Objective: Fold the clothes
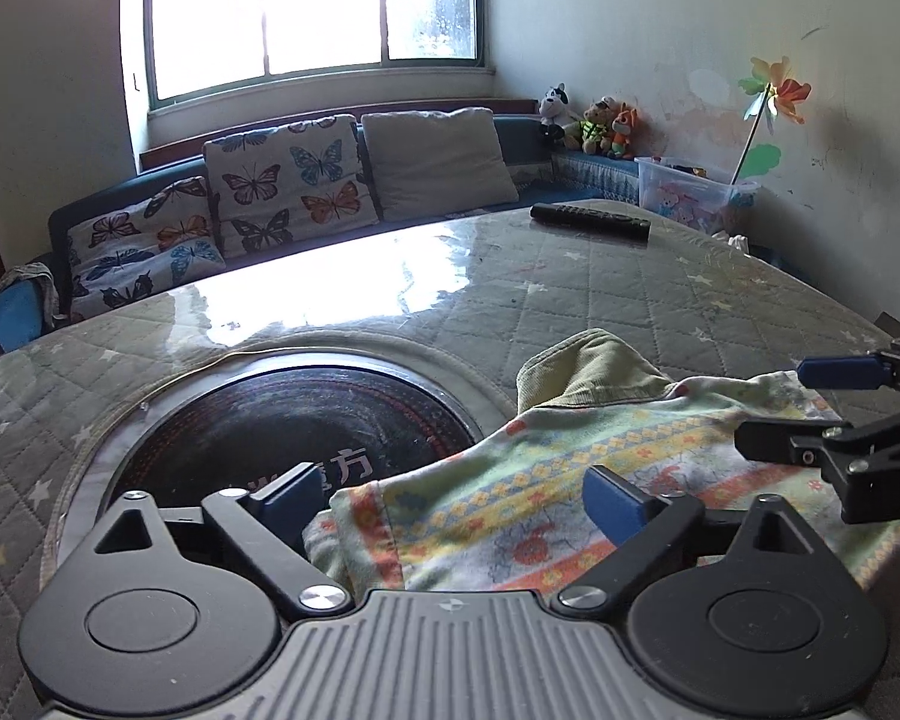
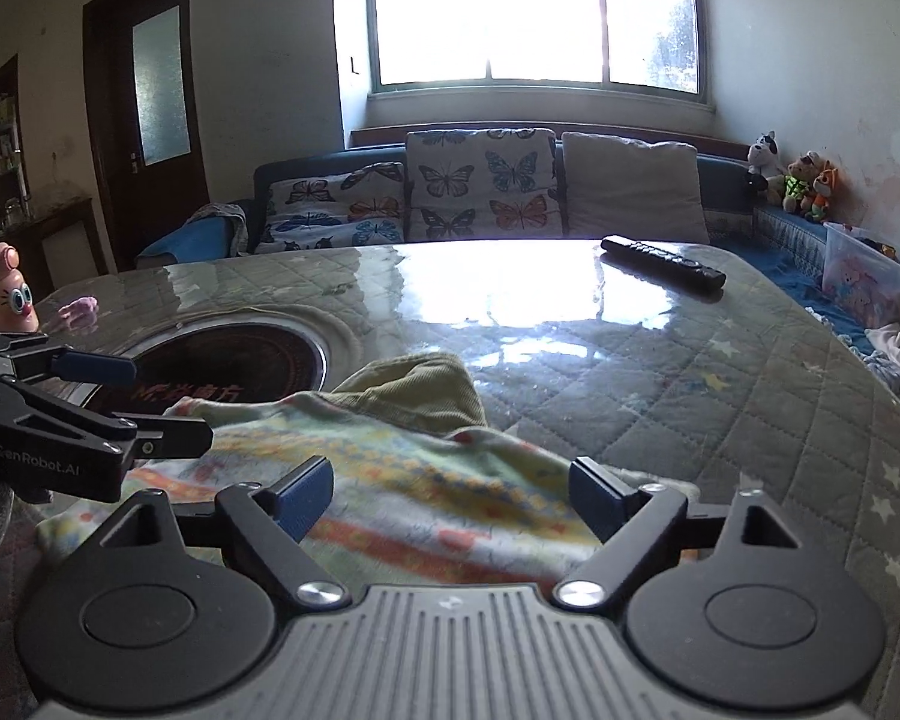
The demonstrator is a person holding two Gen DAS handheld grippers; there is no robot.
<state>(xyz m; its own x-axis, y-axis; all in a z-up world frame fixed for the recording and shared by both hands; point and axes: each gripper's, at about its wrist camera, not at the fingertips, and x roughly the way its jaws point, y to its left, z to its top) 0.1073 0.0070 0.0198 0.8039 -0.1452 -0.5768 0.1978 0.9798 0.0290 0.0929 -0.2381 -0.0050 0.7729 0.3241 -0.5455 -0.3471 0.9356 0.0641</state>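
Note:
A small patterned garment with orange, yellow and green bands lies on the quilted table, over an olive-green piece. My left gripper is open, its blue pads on either side of the garment's near left edge, holding nothing. My right gripper is open above the garment, the olive piece beyond it. In the left wrist view the right gripper enters from the right, open. In the right wrist view the left gripper enters from the left, open.
A round black cooktop is set in the table, left of the garment. A black remote lies at the far edge. A pink bottle stands at far left. A sofa with cushions lies beyond.

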